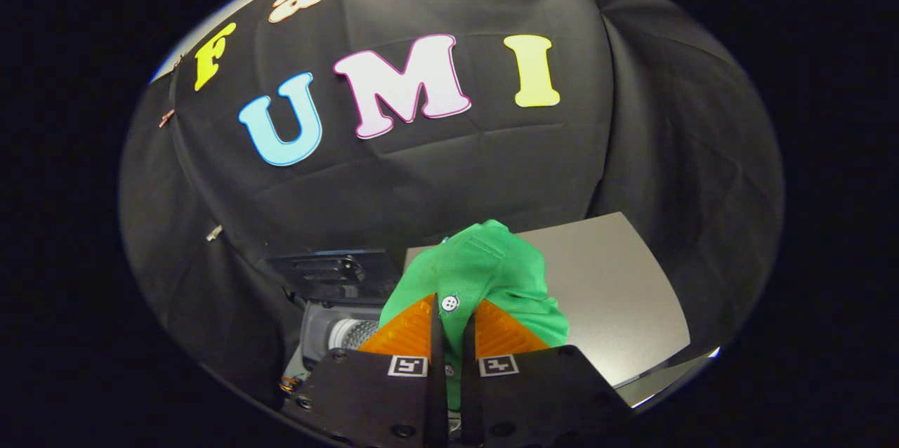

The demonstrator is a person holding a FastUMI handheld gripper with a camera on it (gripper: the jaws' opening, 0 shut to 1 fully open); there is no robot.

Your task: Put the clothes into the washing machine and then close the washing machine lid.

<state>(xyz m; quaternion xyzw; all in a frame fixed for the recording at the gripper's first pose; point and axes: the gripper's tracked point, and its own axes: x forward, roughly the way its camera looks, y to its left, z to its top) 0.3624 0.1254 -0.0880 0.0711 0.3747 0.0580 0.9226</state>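
We've got fingers (453, 321) pinching the shirt (484, 272) w/ thin fold only; washer (337, 332) sits ahead-left. Risk: cloth slips or snags the rim, lid (330, 269) can't shut.

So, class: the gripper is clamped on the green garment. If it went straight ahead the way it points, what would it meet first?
Beyond the green garment the gripper holds, probably the black cloth wall, though depth is hard to judge.
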